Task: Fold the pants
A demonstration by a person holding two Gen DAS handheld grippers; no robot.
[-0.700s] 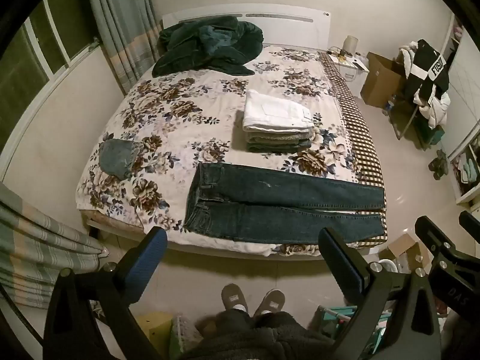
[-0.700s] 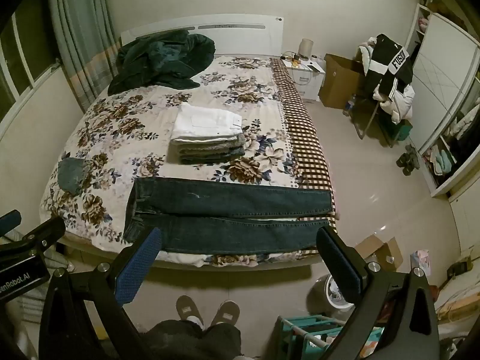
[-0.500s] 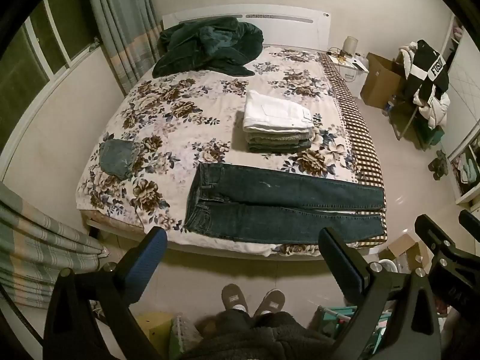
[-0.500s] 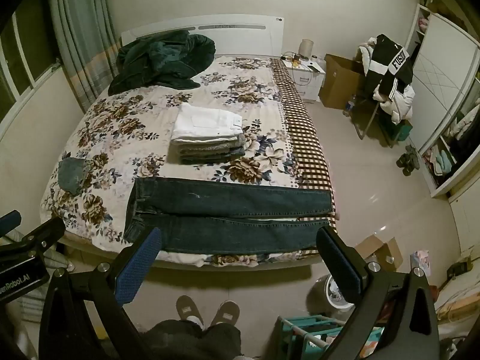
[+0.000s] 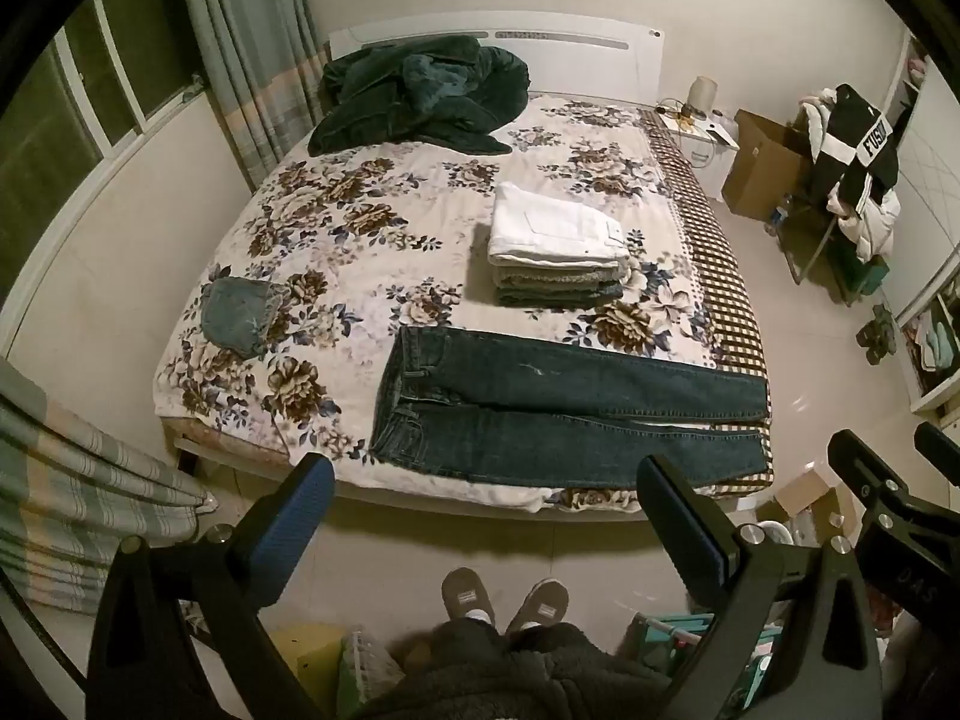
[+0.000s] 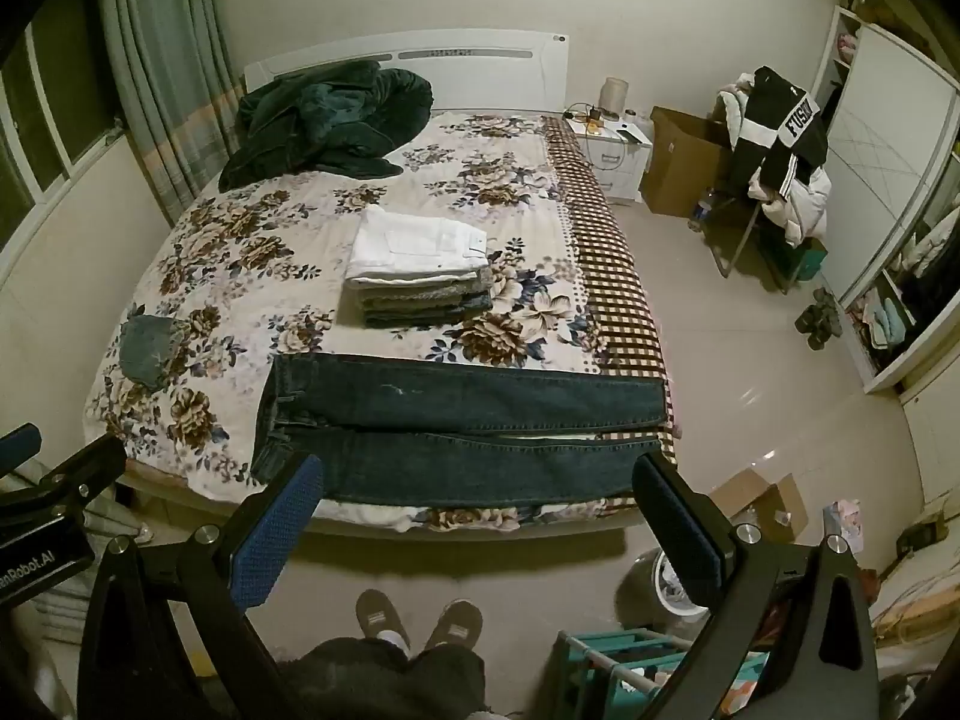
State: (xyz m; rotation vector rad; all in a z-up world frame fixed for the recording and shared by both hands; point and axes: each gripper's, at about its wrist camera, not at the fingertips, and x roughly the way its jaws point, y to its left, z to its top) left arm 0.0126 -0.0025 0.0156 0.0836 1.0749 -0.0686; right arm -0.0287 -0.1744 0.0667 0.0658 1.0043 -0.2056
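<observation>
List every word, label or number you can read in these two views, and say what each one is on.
"FUSI", cut off by a fold: white letters on the black jacket draped over the chair.
"nRobot.AI", start cut off at the frame edge: on the left gripper's body in the right wrist view.
"DAS": faint, on the right gripper's body in the left wrist view.
Headboard marking: too small to read.

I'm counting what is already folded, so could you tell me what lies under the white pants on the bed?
Under the white pants lie several folded garments, grey and dark blue by their edges. Only those edges show, so their exact number and kind cannot be told.
</observation>
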